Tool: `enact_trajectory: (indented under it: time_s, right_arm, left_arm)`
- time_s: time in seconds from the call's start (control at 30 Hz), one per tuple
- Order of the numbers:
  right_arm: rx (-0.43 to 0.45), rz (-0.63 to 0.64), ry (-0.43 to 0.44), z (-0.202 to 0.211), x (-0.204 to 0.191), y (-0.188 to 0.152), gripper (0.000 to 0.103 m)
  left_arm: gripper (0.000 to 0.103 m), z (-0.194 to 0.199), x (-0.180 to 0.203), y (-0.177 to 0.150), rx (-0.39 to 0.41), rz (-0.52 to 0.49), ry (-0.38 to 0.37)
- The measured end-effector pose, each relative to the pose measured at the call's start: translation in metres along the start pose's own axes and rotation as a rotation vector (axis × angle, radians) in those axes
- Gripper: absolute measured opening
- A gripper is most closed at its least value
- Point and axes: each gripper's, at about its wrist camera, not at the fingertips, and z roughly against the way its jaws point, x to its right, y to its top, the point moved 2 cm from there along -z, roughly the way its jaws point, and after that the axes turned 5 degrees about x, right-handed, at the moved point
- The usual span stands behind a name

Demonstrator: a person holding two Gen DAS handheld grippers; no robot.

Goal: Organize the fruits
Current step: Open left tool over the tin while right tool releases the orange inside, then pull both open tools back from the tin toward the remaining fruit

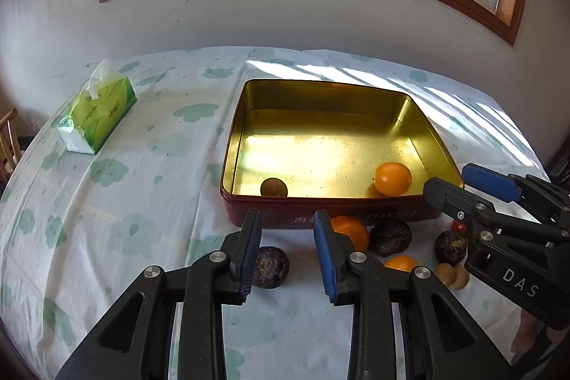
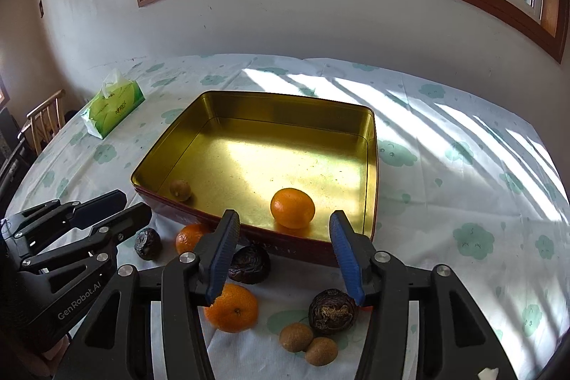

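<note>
Right wrist view: the right gripper [image 2: 281,255] is held with jaws apart and empty at lower centre, above loose oranges [image 2: 231,308], dark wrinkled fruits [image 2: 333,311] and small brown fruits [image 2: 296,337] left on the tablecloth [image 2: 463,166] for collection. Just beyond, an orange [image 2: 293,207] and one small brown fruit [image 2: 180,190] are already gathered in the gold tin [image 2: 372,166]. At lower left, the left gripper [image 2: 117,207] is seen with jaws slightly parted, nothing between them.

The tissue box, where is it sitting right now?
The tissue box sits on the table's far left, well left of the gold tin and near the wall, with nothing touching it.
</note>
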Motion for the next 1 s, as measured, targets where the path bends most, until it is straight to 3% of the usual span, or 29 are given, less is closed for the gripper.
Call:
enact_trajectory:
  time_s: [0.47,1.0]
  right_arm:
    - [-0.028,-0.016,0.034,0.036,-0.009,-0.045,0.05]
    - [-0.065,-0.091,-0.014,0.066,0.015,-0.089,0.05]
  left_arm:
    - [0.033,0.034,0.002,-0.046,-0.031,-0.007,0.032]
    - [0.037,0.076,-0.004,-0.085,-0.021,-0.005,0.069]
